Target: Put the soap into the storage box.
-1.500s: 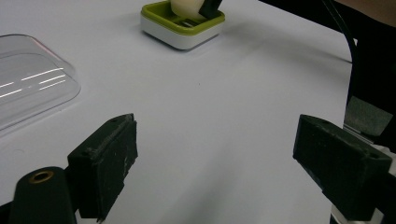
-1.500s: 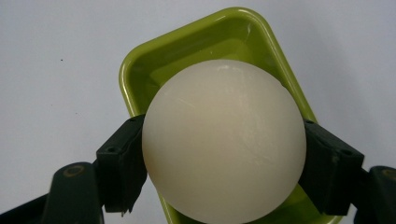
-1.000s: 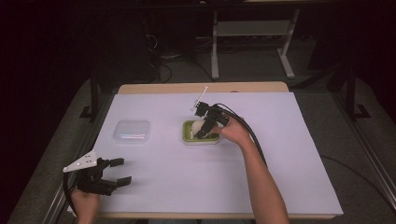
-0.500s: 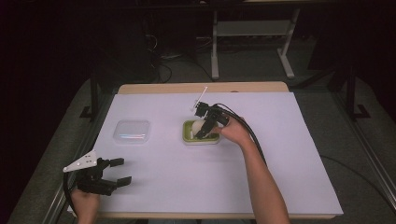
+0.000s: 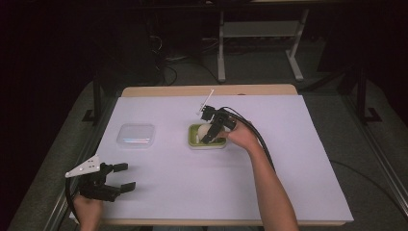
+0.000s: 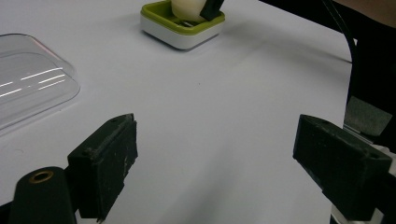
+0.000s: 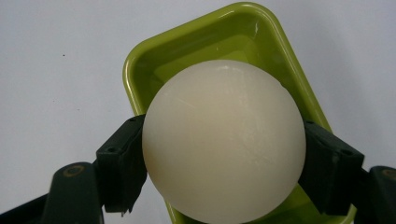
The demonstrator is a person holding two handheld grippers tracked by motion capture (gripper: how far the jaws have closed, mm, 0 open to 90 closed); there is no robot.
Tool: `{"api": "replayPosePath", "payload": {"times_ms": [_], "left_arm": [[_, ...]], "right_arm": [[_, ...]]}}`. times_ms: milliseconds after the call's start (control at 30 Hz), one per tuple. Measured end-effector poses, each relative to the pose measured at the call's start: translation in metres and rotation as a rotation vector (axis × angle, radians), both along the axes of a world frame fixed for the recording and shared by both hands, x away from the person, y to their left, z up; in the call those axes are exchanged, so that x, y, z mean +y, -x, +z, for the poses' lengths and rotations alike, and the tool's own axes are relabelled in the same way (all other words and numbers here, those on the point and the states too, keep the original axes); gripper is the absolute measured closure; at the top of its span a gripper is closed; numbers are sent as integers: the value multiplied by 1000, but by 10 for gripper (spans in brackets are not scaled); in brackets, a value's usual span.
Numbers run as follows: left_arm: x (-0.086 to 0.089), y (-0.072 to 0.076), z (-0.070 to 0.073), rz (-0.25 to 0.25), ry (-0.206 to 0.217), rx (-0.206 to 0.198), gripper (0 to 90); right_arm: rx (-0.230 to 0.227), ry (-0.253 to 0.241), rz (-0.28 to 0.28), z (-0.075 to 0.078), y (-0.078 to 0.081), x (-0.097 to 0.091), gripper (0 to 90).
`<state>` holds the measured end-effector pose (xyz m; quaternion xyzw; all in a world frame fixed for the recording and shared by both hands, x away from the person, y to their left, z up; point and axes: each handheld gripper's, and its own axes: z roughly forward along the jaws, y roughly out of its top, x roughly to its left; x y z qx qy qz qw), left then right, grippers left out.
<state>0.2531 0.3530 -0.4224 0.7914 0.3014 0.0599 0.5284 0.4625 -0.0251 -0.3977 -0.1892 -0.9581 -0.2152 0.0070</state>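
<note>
While both grippers are at the table, entries run as follows.
Right gripper [image 5: 210, 135]: jaws closed on a cream ball [image 7: 224, 140], one pad at each side of it; held over the green tray [image 7: 196, 51].
Left gripper [image 5: 115, 178]: jaws spread wide, holding nothing; it sits at the near left corner of the table [image 5: 298, 159], well apart from the tray.
Green tray: shallow, rounded corners, white base, near the middle of the table; the ball sits within its rim, whether touching its floor cannot be told.
Clear lid [image 5: 136, 134]: lies flat, left of the tray, apart from it; nothing on it.
Hard to make out: the tray's inside under the ball; the thin white rod [image 5: 205, 103] at the right gripper's far side.
</note>
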Motion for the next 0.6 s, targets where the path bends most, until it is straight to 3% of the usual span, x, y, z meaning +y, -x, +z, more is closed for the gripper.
{"api": "replayPosePath", "payload": {"times_ms": [600], "left_arm": [[0, 0, 0, 0, 1, 0, 131]], "right_arm": [[-14, 10, 3, 1, 1, 1, 241]]}}
